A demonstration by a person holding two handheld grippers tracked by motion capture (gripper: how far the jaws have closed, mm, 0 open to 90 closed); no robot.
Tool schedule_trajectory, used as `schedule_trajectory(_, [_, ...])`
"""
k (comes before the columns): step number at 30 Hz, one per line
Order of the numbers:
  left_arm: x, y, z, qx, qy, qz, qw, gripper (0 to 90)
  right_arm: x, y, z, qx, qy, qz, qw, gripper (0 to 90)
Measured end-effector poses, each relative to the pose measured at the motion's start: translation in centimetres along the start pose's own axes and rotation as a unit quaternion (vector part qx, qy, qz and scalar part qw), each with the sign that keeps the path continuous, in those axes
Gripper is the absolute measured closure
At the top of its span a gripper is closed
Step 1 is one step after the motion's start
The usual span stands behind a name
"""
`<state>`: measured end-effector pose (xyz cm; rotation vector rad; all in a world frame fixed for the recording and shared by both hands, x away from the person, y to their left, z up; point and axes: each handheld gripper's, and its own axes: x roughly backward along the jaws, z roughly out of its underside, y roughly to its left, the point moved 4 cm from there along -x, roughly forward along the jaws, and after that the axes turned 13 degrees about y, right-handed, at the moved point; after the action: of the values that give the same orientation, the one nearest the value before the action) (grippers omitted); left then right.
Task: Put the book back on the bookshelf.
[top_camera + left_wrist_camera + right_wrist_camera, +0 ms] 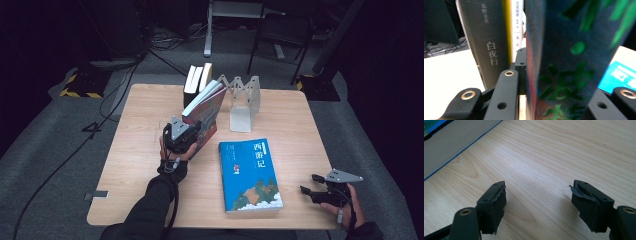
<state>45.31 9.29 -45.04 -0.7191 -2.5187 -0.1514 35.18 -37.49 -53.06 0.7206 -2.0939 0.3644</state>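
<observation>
Two tongs: my left tongs (192,131) clamp the tilted dark-blue book (205,112) at twelve o'clock on the worktop (145,130), just beside the standing books (196,79); my right tongs (537,202) rest released at four o'clock.

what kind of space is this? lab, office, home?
Probably a lab or recording studio rather than a home. A lone wooden table stands on grey carpet with black surroundings, cables trail across the floor, and yellow-black hazard tape marks stand bases. Books and an expandable bookend look like props.
</observation>
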Motion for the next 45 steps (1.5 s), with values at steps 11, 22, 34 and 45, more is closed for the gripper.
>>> schedule_trajectory(11, [-0.2,0.3,3.6,0.019,0.032,0.006,0.9993,70.6,0.0,0.0,0.0,0.001,0.000,0.001,1.0000,27.0])
schedule_trajectory(22, [-2.3,-0.9,3.9,0.038,0.040,-0.011,0.9984,73.0,0.0,0.0,0.0,0.004,0.000,0.002,1.0000,26.4])
schedule_trajectory(34, [-7.3,-2.8,0.9,0.048,0.042,-0.044,0.9970,73.4,0.0,0.0,0.0,0.004,0.000,0.001,1.0000,26.4])
schedule_trajectory(45, [-10.1,-3.3,-0.7,0.053,0.041,-0.057,0.9962,73.4,0.0,0.0,0.0,0.003,-0.001,-0.001,1.0000,26.2])
